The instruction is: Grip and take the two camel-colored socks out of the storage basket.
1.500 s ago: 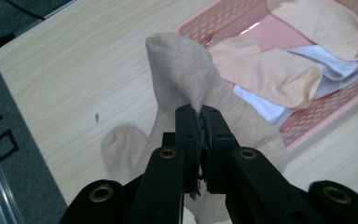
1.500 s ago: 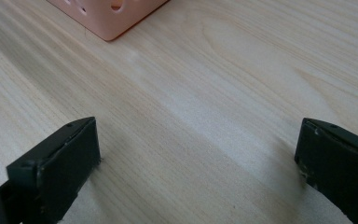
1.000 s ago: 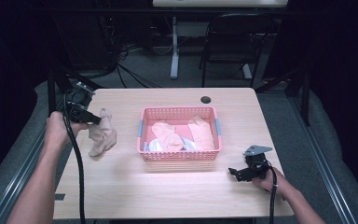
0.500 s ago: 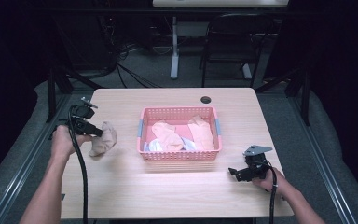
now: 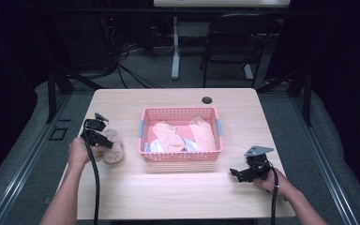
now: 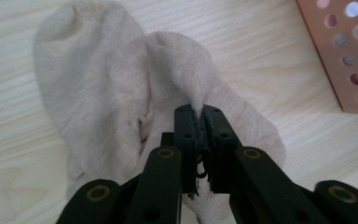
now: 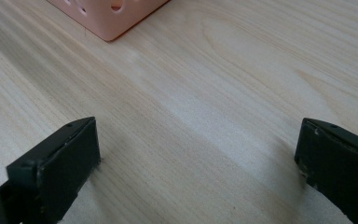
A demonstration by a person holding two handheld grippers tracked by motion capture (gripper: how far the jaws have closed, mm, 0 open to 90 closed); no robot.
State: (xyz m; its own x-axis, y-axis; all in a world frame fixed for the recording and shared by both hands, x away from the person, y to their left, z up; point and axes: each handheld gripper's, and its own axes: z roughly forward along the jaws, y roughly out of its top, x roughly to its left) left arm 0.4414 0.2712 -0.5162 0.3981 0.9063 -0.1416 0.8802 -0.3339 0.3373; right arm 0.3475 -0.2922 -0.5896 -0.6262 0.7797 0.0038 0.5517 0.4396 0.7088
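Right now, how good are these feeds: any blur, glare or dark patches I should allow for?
High view: the table is evenly lit, the room behind is nearly black, and a soft pink shadow lies in front of the basket. Left gripper view: the sock is sharp, the tongs close up are soft. Right gripper view: wood grain crisp, no glare.

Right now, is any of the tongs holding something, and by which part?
The left tongs pinch a fold of the beige sock. The right tongs hold nothing.

The left tool [image 5: 104, 138] has lowered the beige sock [image 5: 115, 146] onto the table [image 5: 168, 192], jaws just easing apart.
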